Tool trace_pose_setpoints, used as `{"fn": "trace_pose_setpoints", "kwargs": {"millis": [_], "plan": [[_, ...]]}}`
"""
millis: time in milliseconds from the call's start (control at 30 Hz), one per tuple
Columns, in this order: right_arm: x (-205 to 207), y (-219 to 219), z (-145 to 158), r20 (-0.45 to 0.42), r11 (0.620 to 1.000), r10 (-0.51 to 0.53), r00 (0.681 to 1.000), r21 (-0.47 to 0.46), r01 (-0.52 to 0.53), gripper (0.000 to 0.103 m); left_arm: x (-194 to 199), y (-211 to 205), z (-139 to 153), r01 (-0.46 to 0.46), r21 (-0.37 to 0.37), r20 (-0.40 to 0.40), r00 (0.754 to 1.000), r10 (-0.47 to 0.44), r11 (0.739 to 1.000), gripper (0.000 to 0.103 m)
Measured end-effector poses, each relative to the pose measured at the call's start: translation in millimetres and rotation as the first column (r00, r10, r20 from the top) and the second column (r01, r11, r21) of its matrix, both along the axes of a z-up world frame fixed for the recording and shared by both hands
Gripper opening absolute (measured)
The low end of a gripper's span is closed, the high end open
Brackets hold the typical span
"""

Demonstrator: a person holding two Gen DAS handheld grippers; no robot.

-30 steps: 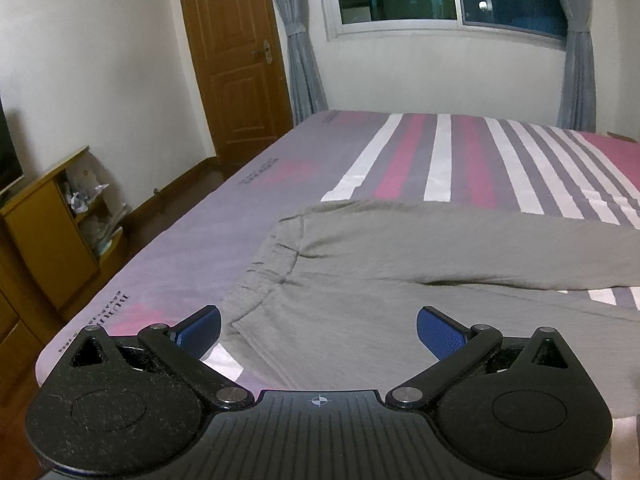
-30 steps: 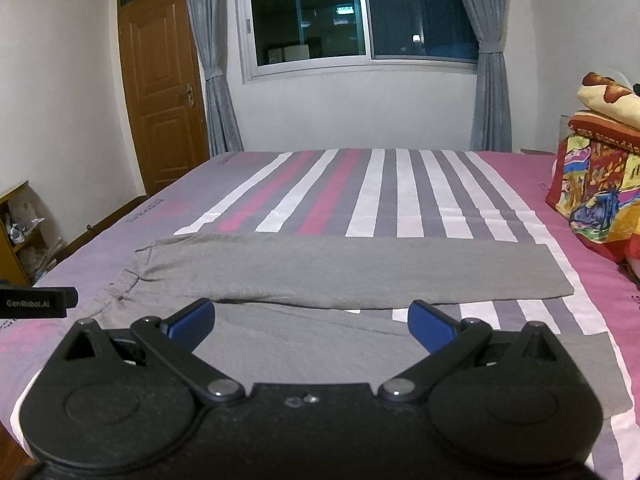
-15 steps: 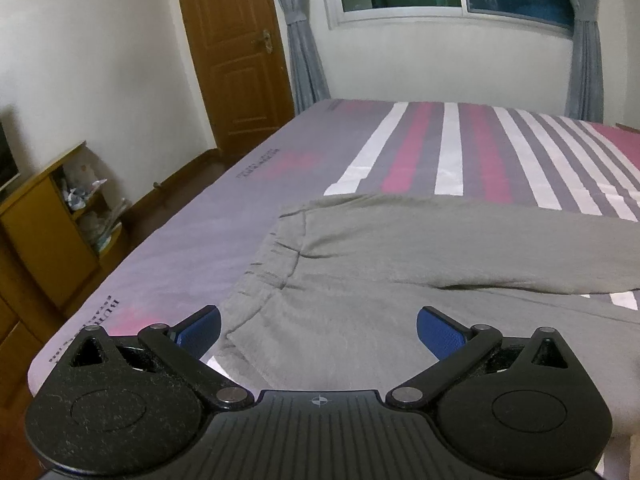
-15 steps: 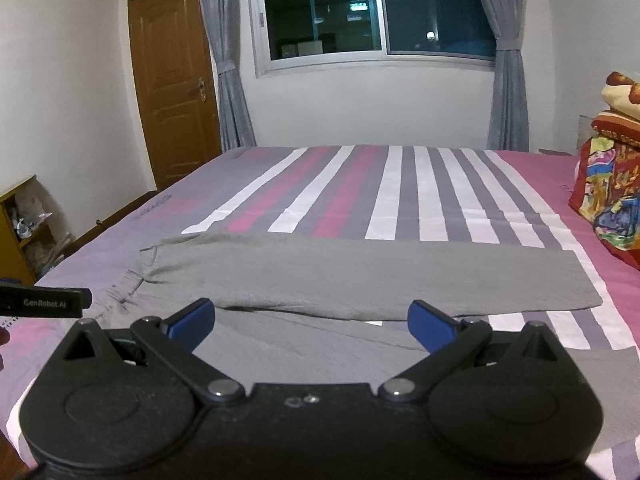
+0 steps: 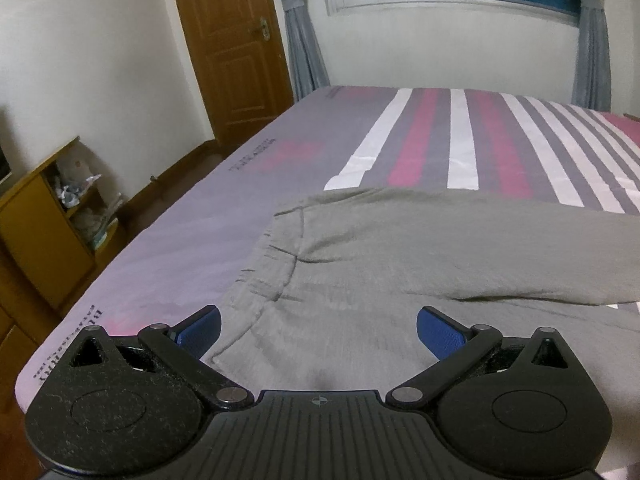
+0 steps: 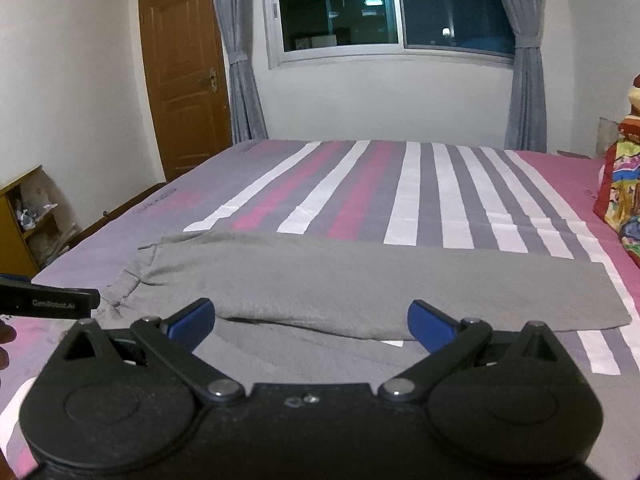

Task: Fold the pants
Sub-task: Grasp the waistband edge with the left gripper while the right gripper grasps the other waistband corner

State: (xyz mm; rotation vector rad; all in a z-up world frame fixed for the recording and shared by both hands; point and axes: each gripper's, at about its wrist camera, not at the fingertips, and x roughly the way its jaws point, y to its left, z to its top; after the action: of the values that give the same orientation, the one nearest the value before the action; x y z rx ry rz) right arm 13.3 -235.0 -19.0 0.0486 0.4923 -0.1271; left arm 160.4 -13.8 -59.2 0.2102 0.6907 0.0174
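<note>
Grey pants (image 5: 420,264) lie flat on the striped bed, waistband to the left and both legs running right. In the right wrist view the far leg (image 6: 360,276) stretches across to its hem at the right. My left gripper (image 5: 318,332) is open above the waist end, its blue pads (image 5: 200,330) wide apart with nothing between them. My right gripper (image 6: 310,324) is open too, over the gap between the two legs. Part of the left tool (image 6: 48,302) shows at the left edge of the right wrist view.
The bed (image 6: 420,184) has a grey, white and pink striped sheet. A colourful pillow pile (image 6: 624,192) sits at its right edge. A wooden shelf unit (image 5: 44,232) stands left of the bed, with a wooden door (image 5: 236,48) and a curtained window (image 6: 396,12) behind.
Both grippers have moved lower and closer to the pants, which now fill more of each view. Both stay open, and the pants lie as before.
</note>
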Motion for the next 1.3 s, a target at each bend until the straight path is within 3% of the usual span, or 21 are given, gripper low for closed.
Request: {"fn": "trace_pose_setpoints", "kwargs": {"millis": [1033, 1300], "plan": [[131.5, -2.6, -49.9, -0.086, 0.991, 0.115, 0.990, -0.053, -0.120, 0.103, 134.6, 15.2, -63.6, -0.062, 0.030, -0.082, 0.995, 0.064, 0.998, 0.103], [184.6, -10.6, -65.8, -0.119, 0.978, 0.180, 0.976, -0.082, -0.190, 0.096, 176.3, 24.7, -84.8, -0.095, 0.039, -0.108, 0.989, 0.099, 0.995, 0.103]]}}
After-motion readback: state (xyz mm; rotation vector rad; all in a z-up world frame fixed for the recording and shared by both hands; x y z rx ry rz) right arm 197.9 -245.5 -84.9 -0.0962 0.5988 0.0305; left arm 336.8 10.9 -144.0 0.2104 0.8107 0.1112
